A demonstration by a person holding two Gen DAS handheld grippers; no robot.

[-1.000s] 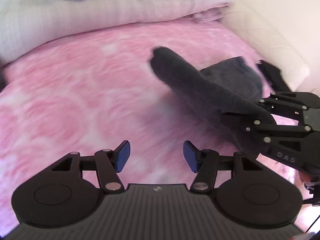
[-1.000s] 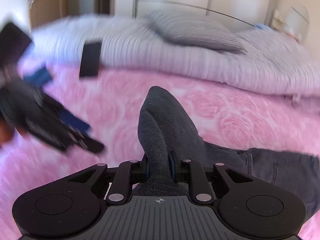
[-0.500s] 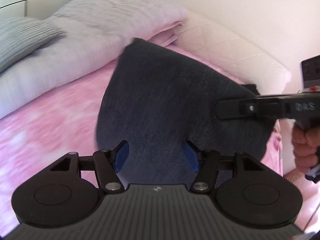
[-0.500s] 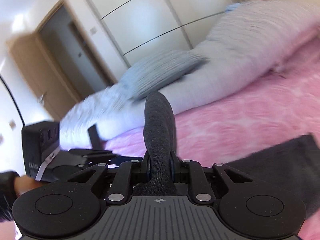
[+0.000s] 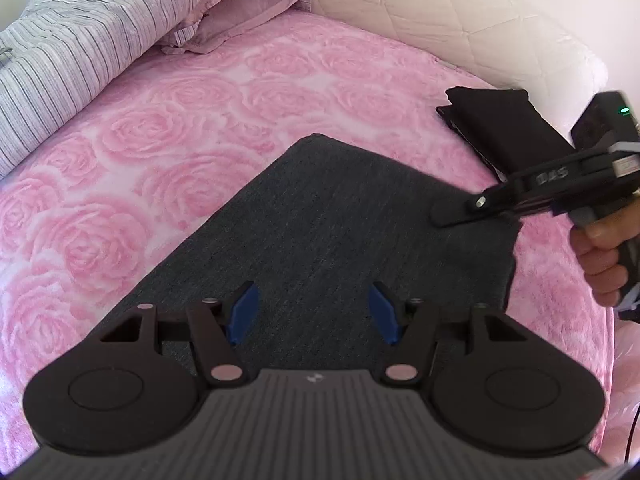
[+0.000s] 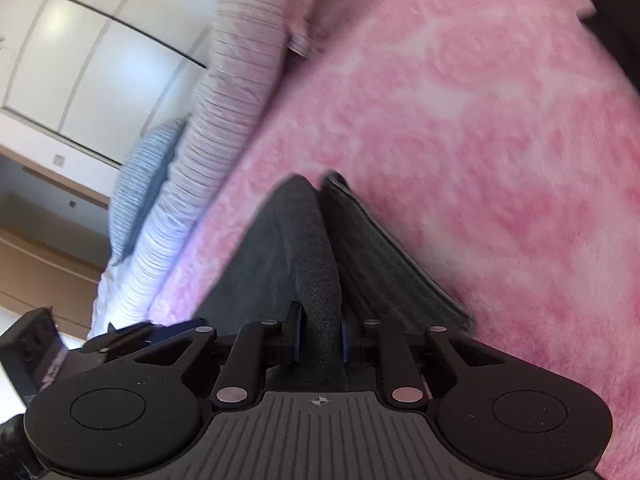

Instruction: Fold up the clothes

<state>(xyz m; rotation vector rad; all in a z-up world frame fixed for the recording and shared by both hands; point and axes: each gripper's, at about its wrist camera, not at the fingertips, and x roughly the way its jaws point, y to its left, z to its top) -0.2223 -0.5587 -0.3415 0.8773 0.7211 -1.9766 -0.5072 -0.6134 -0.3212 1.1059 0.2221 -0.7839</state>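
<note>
A dark grey garment [image 5: 328, 232] lies spread flat on the pink rose-pattern bedspread [image 5: 168, 152]. My left gripper [image 5: 314, 314] is open, its blue pads just above the garment's near part, holding nothing. My right gripper [image 6: 319, 340] is shut on a raised fold of the same grey garment [image 6: 304, 248]. In the left wrist view the right gripper [image 5: 452, 216] comes in from the right, at the garment's right edge, low over it.
A folded black garment [image 5: 496, 128] lies at the far right of the bed by the white quilted headboard [image 5: 460, 12]. A striped duvet [image 5: 80, 32] and pillows are piled along the far left. White wardrobe doors [image 6: 92, 52] stand beyond the bed.
The grey garment was lifted and swung over, and now lies flat on the bed. The right gripper came down with it and tilted. The left gripper stayed open.
</note>
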